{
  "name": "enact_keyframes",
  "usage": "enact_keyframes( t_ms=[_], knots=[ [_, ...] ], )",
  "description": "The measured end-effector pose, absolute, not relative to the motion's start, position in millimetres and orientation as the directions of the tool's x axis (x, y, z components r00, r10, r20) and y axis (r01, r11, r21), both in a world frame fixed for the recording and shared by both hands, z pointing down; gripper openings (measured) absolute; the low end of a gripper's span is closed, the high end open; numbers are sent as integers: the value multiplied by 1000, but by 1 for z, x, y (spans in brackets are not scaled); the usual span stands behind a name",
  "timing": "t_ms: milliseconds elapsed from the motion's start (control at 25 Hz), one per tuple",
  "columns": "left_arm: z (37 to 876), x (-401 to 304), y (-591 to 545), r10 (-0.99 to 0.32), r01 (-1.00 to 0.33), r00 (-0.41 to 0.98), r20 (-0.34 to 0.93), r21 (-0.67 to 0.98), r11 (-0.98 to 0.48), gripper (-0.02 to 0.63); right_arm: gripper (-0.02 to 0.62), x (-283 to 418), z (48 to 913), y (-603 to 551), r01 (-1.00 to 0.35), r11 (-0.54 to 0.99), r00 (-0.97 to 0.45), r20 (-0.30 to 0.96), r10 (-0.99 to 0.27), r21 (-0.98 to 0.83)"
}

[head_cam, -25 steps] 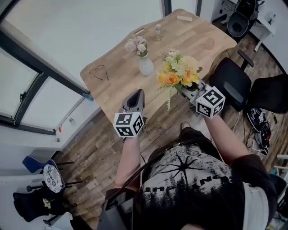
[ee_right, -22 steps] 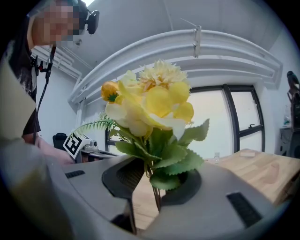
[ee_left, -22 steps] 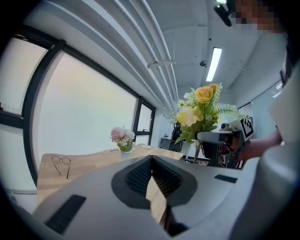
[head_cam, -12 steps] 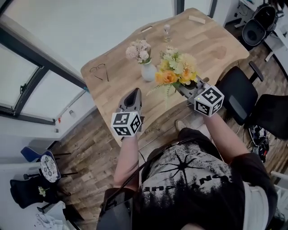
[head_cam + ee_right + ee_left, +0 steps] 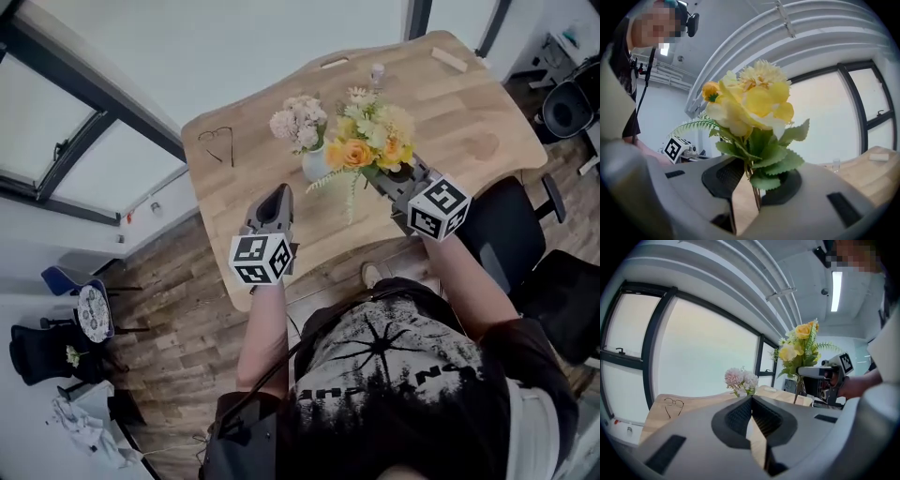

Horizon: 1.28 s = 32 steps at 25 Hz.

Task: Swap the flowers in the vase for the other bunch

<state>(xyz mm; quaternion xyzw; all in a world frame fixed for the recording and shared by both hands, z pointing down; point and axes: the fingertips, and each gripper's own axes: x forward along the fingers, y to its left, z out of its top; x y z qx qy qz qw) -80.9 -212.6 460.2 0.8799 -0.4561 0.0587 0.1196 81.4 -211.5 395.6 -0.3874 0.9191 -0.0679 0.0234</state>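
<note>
A small white vase (image 5: 314,163) with pink flowers (image 5: 300,120) stands on the wooden table (image 5: 469,112). My right gripper (image 5: 390,178) is shut on the stems of a yellow and orange bunch (image 5: 371,144), which it holds upright just right of the vase. In the right gripper view the stems (image 5: 753,185) run between the jaws, with the yellow bunch (image 5: 750,105) above. My left gripper (image 5: 278,197) is shut and empty, over the table's near edge, short of the vase. In the left gripper view the pink flowers (image 5: 740,380) lie ahead and the yellow bunch (image 5: 799,345) to the right.
A pair of glasses (image 5: 217,141) lies at the table's left end. A small glass (image 5: 377,73) and a wooden block (image 5: 448,59) sit at the far side. Black office chairs (image 5: 511,239) stand to the right of the table.
Both grippers have moved forward over the table. The yellow bunch has come closer to the vase and now stands right beside the pink flowers.
</note>
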Motion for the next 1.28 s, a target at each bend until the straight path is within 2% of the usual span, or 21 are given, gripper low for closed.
enact_keyframes(
  t_ms=[760,1280],
  knots=[
    [460,-71,-251,-889,-920,391,237,114,-375,14,98,101,409,-286,-565,802,-814,-26,-580,-194],
    [459,-68,-278,-863,-881,468,190,172,-440,17,98,103,402,-318,-612,765,-777,-23,-628,-200]
  ],
)
